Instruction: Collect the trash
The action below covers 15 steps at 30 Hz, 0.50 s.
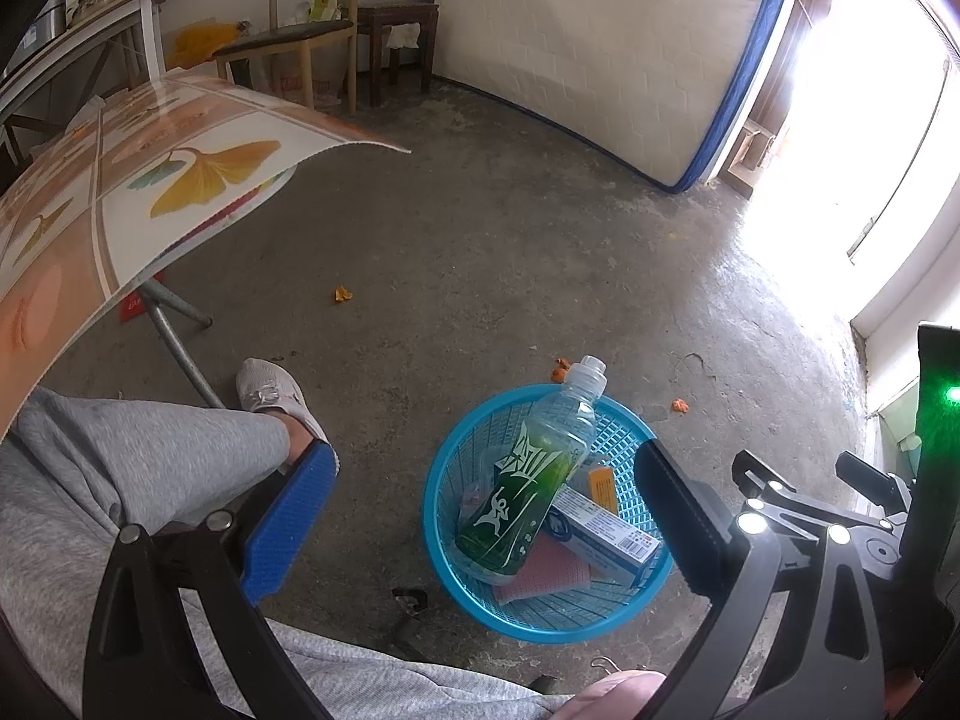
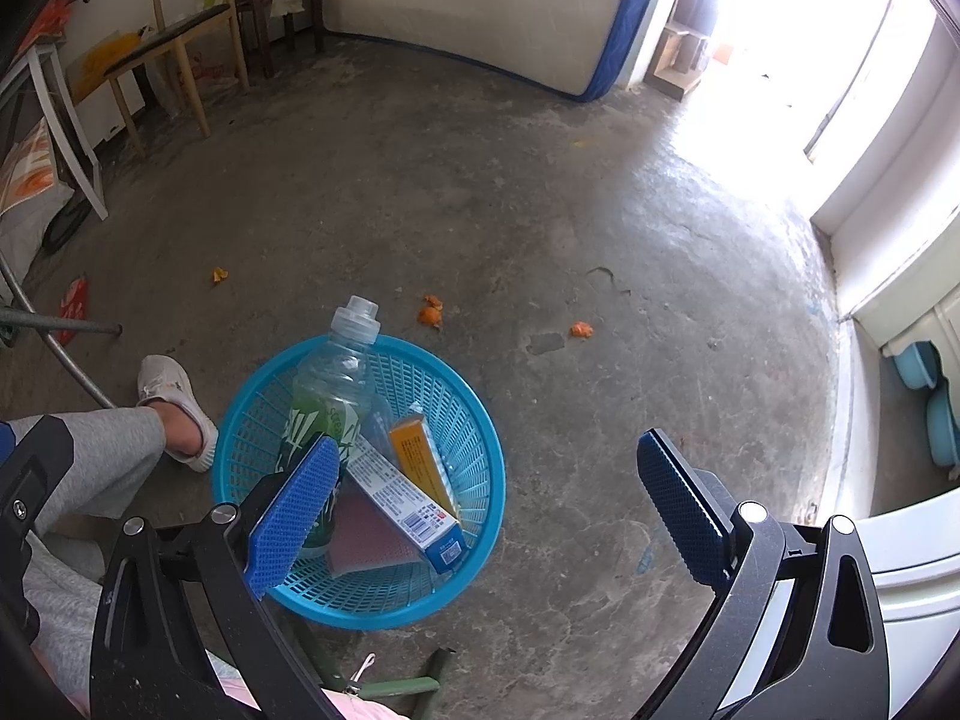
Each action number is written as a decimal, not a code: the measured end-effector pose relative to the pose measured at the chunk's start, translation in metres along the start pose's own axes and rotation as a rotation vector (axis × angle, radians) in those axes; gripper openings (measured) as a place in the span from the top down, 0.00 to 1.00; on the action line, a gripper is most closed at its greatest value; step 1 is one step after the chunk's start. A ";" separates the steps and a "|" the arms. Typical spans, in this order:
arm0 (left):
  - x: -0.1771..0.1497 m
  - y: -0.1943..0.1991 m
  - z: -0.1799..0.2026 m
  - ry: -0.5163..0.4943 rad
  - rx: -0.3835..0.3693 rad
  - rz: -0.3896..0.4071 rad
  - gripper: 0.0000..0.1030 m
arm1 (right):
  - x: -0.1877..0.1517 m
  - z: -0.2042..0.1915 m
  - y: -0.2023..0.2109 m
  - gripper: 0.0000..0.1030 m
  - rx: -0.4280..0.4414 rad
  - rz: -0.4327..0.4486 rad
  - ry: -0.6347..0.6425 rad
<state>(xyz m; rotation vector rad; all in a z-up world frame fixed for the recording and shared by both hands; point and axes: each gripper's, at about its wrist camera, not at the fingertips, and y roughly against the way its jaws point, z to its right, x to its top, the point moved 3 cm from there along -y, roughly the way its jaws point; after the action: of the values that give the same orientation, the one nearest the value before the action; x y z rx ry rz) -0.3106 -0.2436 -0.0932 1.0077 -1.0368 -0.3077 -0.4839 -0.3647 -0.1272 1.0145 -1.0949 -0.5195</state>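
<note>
Both grippers hovered with jaws spread wide and nothing between them: the left gripper [image 1: 480, 516] and the right gripper [image 2: 486, 510] pointed down at a blue plastic basket [image 2: 474, 420] on the concrete floor [image 2: 480, 180]. Inside leaned a green drink bottle [image 1: 528, 480], a white-and-blue carton [image 2: 408, 504] and an orange box [image 2: 420, 450]. Orange peel scraps [image 2: 429, 313] lay on the floor beyond the basket's far rim.

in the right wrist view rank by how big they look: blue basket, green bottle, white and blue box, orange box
1. blue basket
2. green bottle
3. white and blue box
4. orange box
</note>
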 end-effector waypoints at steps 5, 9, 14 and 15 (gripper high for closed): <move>0.000 0.000 -0.001 -0.001 0.000 0.002 0.05 | 0.001 0.000 0.000 0.07 0.002 0.000 0.001; 0.000 0.000 0.000 0.000 0.000 0.001 0.05 | 0.001 0.000 0.000 0.07 0.003 0.001 0.001; 0.000 -0.001 0.000 -0.001 0.000 0.001 0.05 | 0.001 0.000 0.000 0.07 0.003 0.003 0.000; 0.000 -0.001 0.000 0.000 0.000 0.001 0.05 | 0.001 -0.001 -0.001 0.07 0.004 0.002 0.003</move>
<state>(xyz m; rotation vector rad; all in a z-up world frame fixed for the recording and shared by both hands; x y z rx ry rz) -0.3105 -0.2445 -0.0934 1.0074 -1.0369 -0.3068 -0.4826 -0.3659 -0.1272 1.0171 -1.0950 -0.5140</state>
